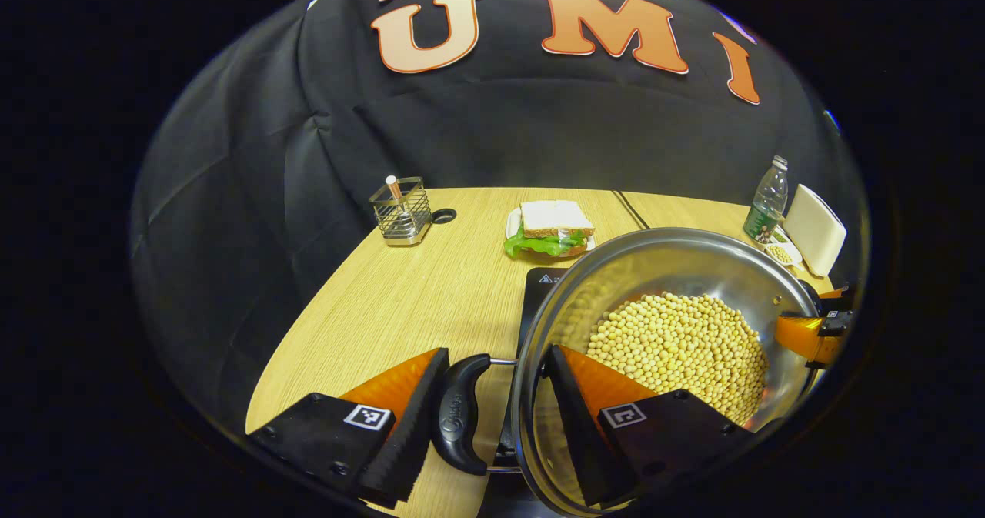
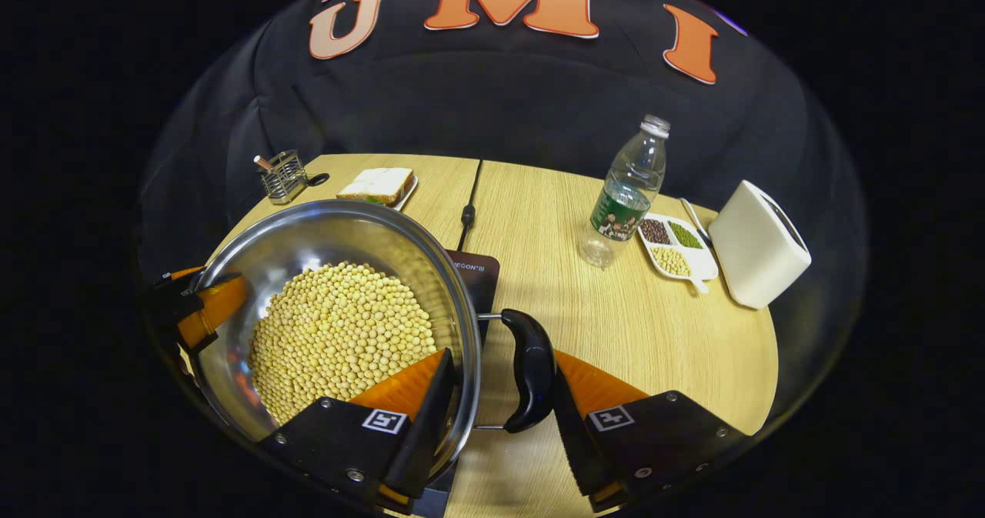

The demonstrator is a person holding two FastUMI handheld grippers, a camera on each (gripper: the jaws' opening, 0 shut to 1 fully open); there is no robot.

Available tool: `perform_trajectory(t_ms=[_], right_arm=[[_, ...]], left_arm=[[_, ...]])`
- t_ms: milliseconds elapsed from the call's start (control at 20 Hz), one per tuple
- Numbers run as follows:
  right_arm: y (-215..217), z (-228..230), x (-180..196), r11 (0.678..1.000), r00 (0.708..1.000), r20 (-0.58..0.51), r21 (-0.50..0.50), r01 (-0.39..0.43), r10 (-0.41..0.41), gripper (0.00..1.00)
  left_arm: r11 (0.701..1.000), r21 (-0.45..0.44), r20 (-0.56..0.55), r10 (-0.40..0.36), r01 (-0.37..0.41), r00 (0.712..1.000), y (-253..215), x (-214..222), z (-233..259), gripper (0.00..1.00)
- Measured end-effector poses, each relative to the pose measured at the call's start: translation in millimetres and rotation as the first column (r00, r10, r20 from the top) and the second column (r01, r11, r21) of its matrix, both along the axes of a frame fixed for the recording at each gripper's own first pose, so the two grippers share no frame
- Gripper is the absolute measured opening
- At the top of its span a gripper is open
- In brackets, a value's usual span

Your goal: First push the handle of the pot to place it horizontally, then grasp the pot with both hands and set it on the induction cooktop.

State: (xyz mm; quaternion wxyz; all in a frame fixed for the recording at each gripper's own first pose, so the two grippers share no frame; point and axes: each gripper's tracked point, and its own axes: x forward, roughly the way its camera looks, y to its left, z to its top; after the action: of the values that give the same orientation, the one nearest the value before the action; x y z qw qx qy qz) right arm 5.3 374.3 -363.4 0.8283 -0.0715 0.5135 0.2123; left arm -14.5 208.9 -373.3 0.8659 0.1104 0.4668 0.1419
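- Grippers: two, left gripper (image 1: 486, 414) and right gripper (image 2: 502, 406).
- Pot (image 2: 308, 233): one, with two black handles (image 2: 529, 369).
- Induction cooktop (image 2: 479, 272): one.
- Sandwich (image 1: 555, 227): one.
- Water bottle (image 2: 625, 195): one.
- Wire holder (image 1: 401, 210): one.
- Divided dish (image 2: 676, 245): one, three compartments.
- White box (image 2: 758, 245): one.
- Soybeans (image 2: 338, 333): too many to count.

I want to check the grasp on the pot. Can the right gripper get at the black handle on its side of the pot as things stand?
Probably yes. The right gripper already straddles the black handle: one finger sits inside the pot rim over the soybeans, the other outside the handle. Nothing lies between them but rim and handle.
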Motion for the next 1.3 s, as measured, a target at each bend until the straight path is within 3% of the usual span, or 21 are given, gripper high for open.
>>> perform_trajectory(t_ms=[100, 300, 350, 400, 450, 500, 600, 900, 1000, 1300], right_arm=[[0.3, 4.8, -2.2, 0.999, 1.000, 0.004, 0.020, -0.027, 0.027, 0.77], [-3.2, 37.5, 13.8, 0.994, 0.995, 0.095, 0.110, -0.012, 0.001, 0.85], [-5.9, 47.8, 16.6, 0.991, 0.993, 0.121, 0.136, -0.017, 0.001, 0.86], [-11.6, 57.2, 20.1, 0.988, 0.989, 0.150, 0.153, -0.022, -0.002, 0.88], [-20.7, 66.6, 23.5, 0.987, 0.984, 0.178, 0.163, -0.018, -0.012, 0.89], [-29.1, 76.3, 27.4, 0.984, 0.978, 0.209, 0.176, -0.013, -0.025, 0.93], [-45.1, 99.8, 32.9, 0.977, 0.960, 0.275, 0.214, -0.006, -0.054, 0.94], [-114.7, 169.4, 44.9, 0.970, 0.868, 0.484, 0.243, -0.007, -0.115, 0.94], [-139.7, 194.4, 48.7, 0.965, 0.827, 0.544, 0.261, -0.004, -0.143, 0.93], [-204.7, 252.3, 51.0, 0.964, 0.733, 0.657, 0.266, -0.007, -0.176, 0.94]], left_arm=[[1.000, 0.020, 0.054, -0.019, 0.018, 0.998, -1.1, 8.5, 9.4, 0.87], [0.993, 0.111, 0.192, -0.068, 0.047, 0.979, -5.5, 29.5, 45.5, 0.84], [0.992, 0.116, 0.231, -0.075, 0.049, 0.970, -10.3, 34.8, 56.7, 0.81], [0.992, 0.114, 0.263, -0.083, 0.054, 0.961, -18.4, 37.4, 70.5, 0.92], [0.992, 0.110, 0.296, -0.094, 0.064, 0.950, -26.9, 40.6, 83.1, 0.88], [0.991, 0.111, 0.329, -0.107, 0.074, 0.938, -35.9, 43.8, 98.9, 0.95], [0.988, 0.126, 0.392, -0.134, 0.091, 0.910, -54.9, 49.2, 129.0, 0.89], [0.979, 0.132, 0.526, -0.201, 0.154, 0.826, -129.0, 59.0, 192.9, 0.89], [0.977, 0.138, 0.555, -0.212, 0.163, 0.804, -144.6, 57.4, 217.6, 0.94], [0.966, 0.202, 0.655, -0.256, 0.162, 0.711, -182.2, 44.0, 287.4, 0.94]])
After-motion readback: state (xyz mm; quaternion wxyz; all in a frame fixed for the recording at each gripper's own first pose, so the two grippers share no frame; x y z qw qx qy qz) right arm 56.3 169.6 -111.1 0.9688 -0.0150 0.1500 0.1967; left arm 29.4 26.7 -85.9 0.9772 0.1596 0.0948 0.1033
